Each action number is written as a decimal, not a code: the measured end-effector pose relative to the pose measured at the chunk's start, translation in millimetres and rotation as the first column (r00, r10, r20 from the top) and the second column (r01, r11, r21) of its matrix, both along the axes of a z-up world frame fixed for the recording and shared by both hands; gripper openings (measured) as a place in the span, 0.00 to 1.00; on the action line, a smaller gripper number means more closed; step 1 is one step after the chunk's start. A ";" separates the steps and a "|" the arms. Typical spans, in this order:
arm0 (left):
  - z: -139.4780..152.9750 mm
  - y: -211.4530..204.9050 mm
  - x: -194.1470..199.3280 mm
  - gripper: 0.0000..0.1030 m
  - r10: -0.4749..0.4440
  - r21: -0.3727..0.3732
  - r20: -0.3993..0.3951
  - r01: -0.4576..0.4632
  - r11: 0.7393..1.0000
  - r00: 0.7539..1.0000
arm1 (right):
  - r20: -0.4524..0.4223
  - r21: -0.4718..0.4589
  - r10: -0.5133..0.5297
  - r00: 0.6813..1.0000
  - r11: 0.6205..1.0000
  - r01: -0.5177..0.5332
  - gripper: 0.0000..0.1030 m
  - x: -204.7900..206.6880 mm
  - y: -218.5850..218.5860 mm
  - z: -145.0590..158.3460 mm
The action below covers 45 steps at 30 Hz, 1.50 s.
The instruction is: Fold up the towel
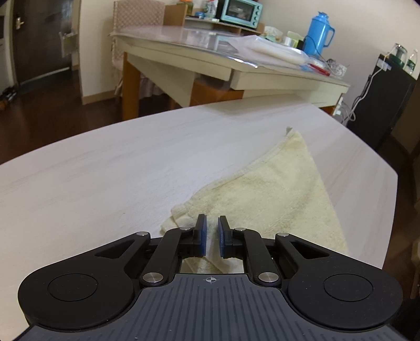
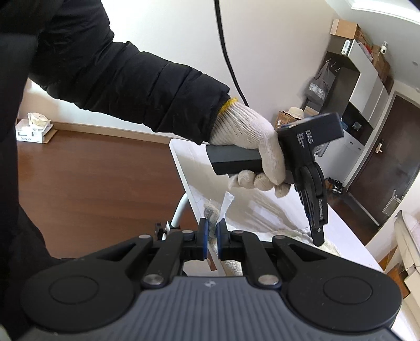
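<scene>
A cream towel lies on the white table, folded into a triangle with its point toward the far side. My left gripper hovers over the towel's near corner, its blue pads a small gap apart with nothing between them. In the right wrist view my right gripper is shut on a corner of the towel, with a white label sticking up from it. The left gripper shows there too, held by a gloved hand, pointing down at the towel on the table.
A second table behind holds a blue thermos, a teal oven and plastic bags. A black cabinet stands at the right. A dark wood floor lies beyond the table edge.
</scene>
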State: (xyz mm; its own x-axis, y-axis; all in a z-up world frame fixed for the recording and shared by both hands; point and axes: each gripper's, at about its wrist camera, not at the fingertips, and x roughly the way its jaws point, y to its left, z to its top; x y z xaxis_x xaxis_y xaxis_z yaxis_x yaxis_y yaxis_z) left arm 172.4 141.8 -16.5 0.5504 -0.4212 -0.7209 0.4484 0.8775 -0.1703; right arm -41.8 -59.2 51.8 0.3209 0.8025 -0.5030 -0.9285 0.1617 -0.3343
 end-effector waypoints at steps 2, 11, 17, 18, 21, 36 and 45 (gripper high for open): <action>0.9 -0.6 0.8 0.10 -0.002 0.010 -0.005 0.002 1.000 1.000 | -0.009 0.039 -0.007 1.000 0.999 0.008 0.07 10.1 -6.8 7.6; 19.7 27.0 10.5 0.10 0.083 -0.158 0.006 -0.081 0.984 0.997 | -0.165 0.290 -0.184 0.969 0.930 0.227 0.07 107.2 -71.5 58.8; 41.0 37.8 7.2 0.13 0.125 -0.172 0.092 -0.108 0.979 0.988 | -0.319 0.331 -0.337 0.886 0.836 0.437 0.07 192.2 -114.2 56.4; 41.7 37.2 6.6 0.14 0.126 -0.171 0.096 -0.109 0.979 0.987 | -0.346 0.324 -0.349 0.871 0.827 0.460 0.07 202.3 -120.1 52.1; 41.2 34.0 3.1 0.16 0.124 -0.171 0.105 -0.105 0.980 0.987 | -0.454 0.270 -0.395 0.799 0.793 0.546 0.07 234.6 -135.3 30.6; 3.7 -1.9 3.2 0.19 0.042 -0.075 0.061 -0.038 0.997 0.997 | -0.655 0.039 -0.549 0.520 0.662 0.748 0.21 285.3 -165.5 -43.1; 0.5 -5.4 -2.4 0.19 0.032 -0.022 0.088 -0.031 0.999 0.996 | -0.607 0.119 -0.498 0.620 0.714 0.690 0.21 239.4 -165.3 -32.1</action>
